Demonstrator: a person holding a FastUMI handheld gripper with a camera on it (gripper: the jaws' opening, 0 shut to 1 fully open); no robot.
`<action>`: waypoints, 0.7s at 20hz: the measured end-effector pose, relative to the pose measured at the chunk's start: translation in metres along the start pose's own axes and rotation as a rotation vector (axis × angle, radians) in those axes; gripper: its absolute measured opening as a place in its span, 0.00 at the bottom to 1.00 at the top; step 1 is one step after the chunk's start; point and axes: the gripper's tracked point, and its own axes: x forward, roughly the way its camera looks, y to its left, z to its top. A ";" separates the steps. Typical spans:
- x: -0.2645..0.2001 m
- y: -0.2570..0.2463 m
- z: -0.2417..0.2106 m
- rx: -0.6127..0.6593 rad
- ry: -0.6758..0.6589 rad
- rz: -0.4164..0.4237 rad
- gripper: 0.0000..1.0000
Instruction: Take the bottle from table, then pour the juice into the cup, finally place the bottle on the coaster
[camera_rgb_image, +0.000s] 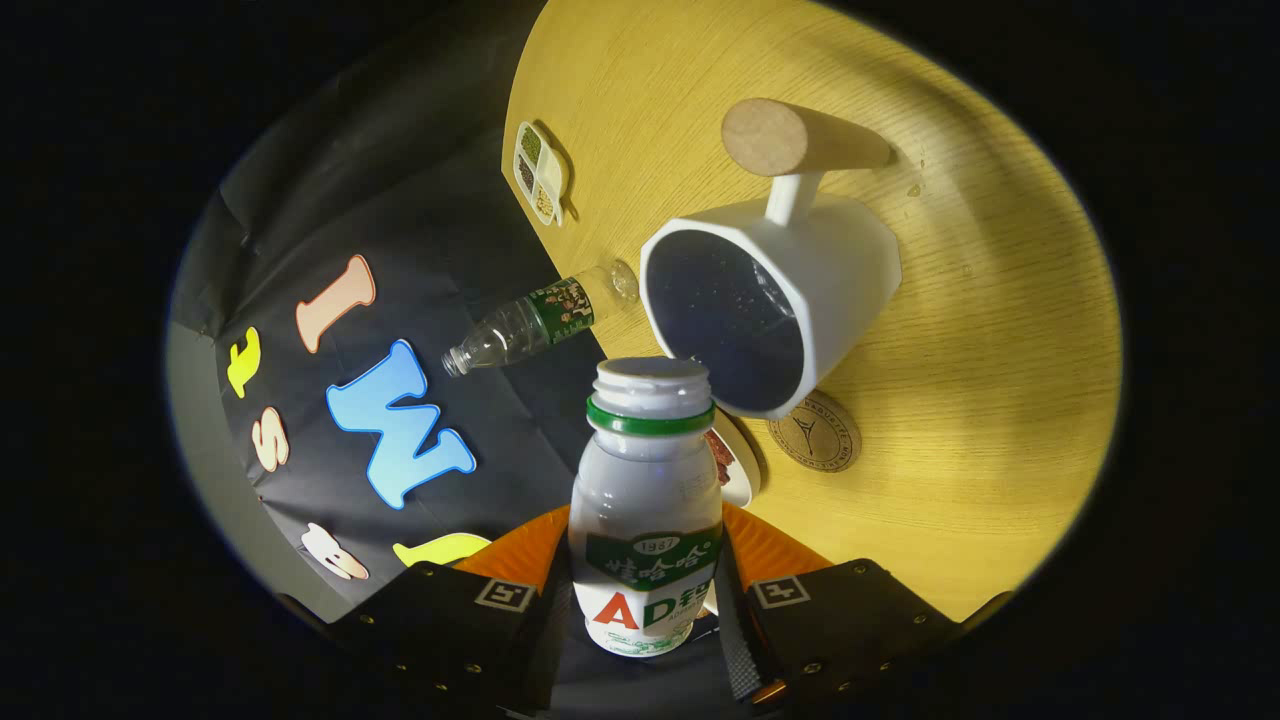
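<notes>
The table (960, 330) was pale wood with fine straight grain, its curved edge running well ahead of the tongs (645, 600), and black cloth (430, 230) hung past that edge as the booth's wall. The whole scene appeared tilted in the gripper view.

The tongs were closed on the bottle (646, 520), one black finger with orange padding pressed against each side of its lower body. The bottle was small, milky white plastic with a green ring under its uncapped threaded neck and a green, red and white label. Its mouth pointed toward the cup (775, 300), just beyond it.

The cup was white and faceted, with a dark inside and a thin white stem joined to a round cork-brown handle (795, 138). Beside the cup's rim lay the coaster (815, 432), a flat brown disc with a stamped mark. A white bowl (738, 462) peeked out from behind the bottle's shoulder. Farther out stood a clear water bottle (535, 320) with a green label, and beyond it a small divided tray (541, 172) at the table's edge.
</notes>
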 end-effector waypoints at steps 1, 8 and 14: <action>0.000 0.001 0.000 0.002 0.001 -0.002 0.64; -0.002 0.001 0.001 0.018 -0.004 -0.003 0.64; -0.002 0.002 0.002 0.024 -0.003 -0.003 0.64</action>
